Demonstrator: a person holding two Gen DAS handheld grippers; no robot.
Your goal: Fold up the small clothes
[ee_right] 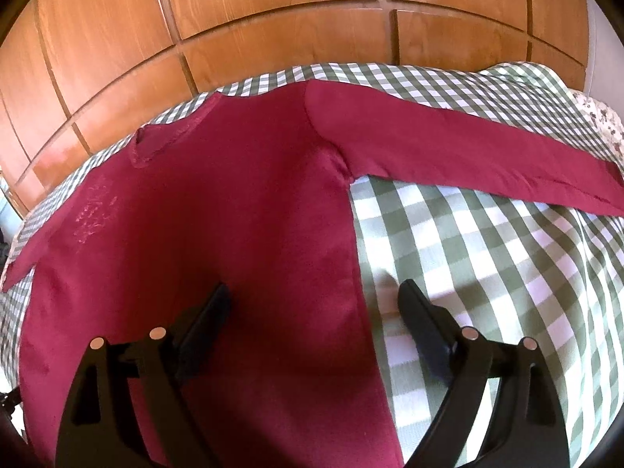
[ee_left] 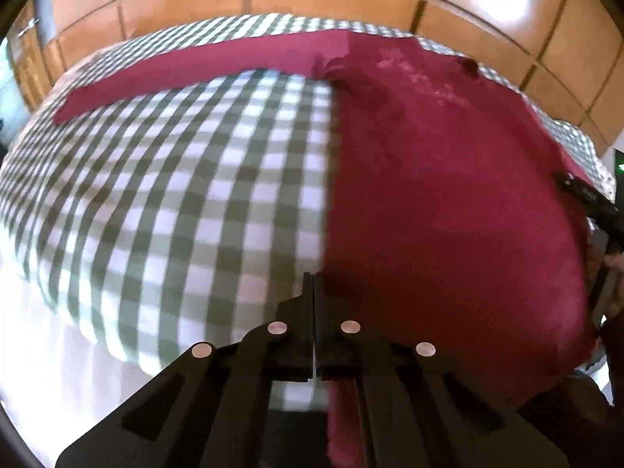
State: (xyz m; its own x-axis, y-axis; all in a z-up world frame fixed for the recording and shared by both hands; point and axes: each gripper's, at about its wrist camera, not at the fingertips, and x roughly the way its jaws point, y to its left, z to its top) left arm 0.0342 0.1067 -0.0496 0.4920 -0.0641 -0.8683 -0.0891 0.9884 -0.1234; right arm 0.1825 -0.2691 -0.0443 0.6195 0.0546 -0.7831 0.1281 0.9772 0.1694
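Left gripper (ee_left: 313,279): jaws pressed together at shirt's side edge; whether cloth is pinched, cannot tell, view blurred. Right gripper (ee_right: 314,290): jaws spread, straddling opposite edge of maroon long-sleeved shirt (ee_right: 218,210), spread flat on checked bedcover (ee_right: 487,257). Only right view shows neckline; sleeves outstretched.

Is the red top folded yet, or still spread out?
Spread out. The red top lies flat on the checked cloth, both sleeves extended sideways, none folded over.
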